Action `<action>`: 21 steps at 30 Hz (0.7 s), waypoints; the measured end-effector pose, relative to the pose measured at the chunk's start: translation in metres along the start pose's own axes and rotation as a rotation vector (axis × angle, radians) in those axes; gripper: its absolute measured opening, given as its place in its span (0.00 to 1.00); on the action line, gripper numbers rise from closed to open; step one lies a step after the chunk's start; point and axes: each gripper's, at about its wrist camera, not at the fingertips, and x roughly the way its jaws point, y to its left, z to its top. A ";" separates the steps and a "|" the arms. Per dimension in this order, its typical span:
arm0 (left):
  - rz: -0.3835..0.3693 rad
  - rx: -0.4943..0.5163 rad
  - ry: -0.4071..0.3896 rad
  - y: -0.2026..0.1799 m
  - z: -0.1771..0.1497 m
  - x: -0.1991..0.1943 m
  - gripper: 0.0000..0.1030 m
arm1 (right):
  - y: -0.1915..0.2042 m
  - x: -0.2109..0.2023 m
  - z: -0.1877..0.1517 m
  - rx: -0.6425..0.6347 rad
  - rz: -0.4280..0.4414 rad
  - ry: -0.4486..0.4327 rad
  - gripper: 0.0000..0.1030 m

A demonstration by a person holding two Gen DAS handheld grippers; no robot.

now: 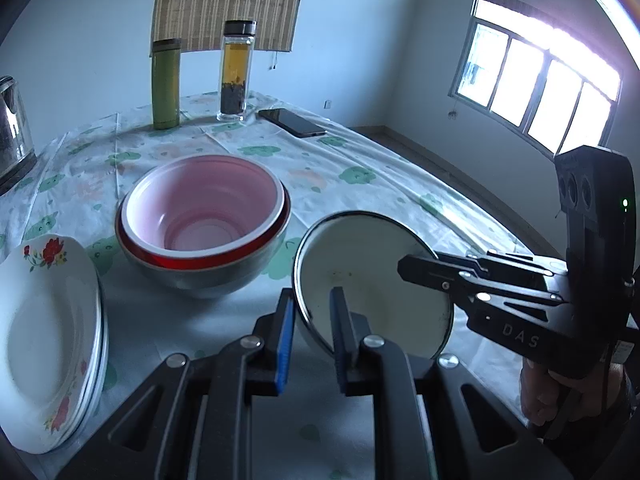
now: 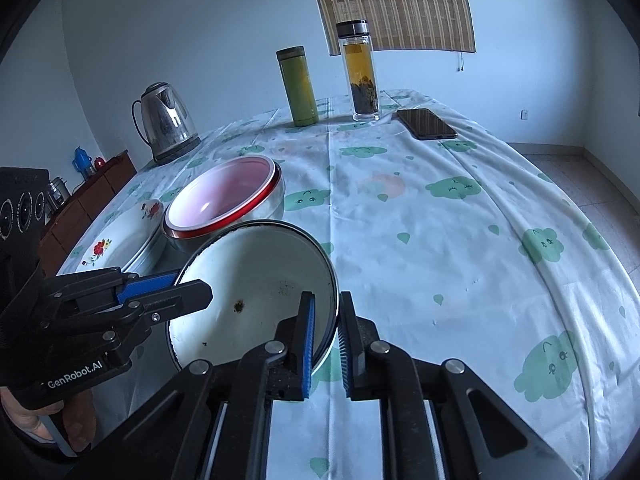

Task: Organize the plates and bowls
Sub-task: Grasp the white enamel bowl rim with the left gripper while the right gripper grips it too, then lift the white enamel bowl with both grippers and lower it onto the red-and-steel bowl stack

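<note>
A white enamel bowl (image 1: pixel 372 264) (image 2: pixel 256 272) with a dark rim is held tilted between both grippers near the table's front. My left gripper (image 1: pixel 312 308) (image 2: pixel 176 286) is shut on its left rim, one finger inside the bowl and one outside. On the opposite rim my right gripper (image 2: pixel 326 312) (image 1: pixel 432 284) is shut the same way. Behind it a pink bowl (image 1: pixel 204 208) (image 2: pixel 224 196) sits nested in a red-rimmed steel bowl (image 1: pixel 192 276) (image 2: pixel 276 200). A stack of white floral plates (image 1: pixel 44 328) (image 2: pixel 120 248) lies to the left.
At the back of the clothed table (image 2: pixel 440 260) stand a green flask (image 1: pixel 165 84) (image 2: pixel 298 86), a glass tea bottle (image 1: pixel 236 72) (image 2: pixel 360 72) and a steel kettle (image 2: pixel 166 122) (image 1: pixel 12 128). A dark phone (image 1: pixel 292 122) (image 2: pixel 426 124) lies beside them. The table edge curves off to the right.
</note>
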 end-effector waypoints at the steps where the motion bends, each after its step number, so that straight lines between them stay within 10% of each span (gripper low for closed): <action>1: 0.000 -0.002 -0.002 0.000 0.000 -0.001 0.14 | 0.000 0.000 0.000 -0.001 0.000 -0.001 0.12; 21: -0.022 -0.037 -0.118 0.006 0.012 -0.023 0.14 | 0.012 -0.020 0.017 -0.032 -0.003 -0.061 0.12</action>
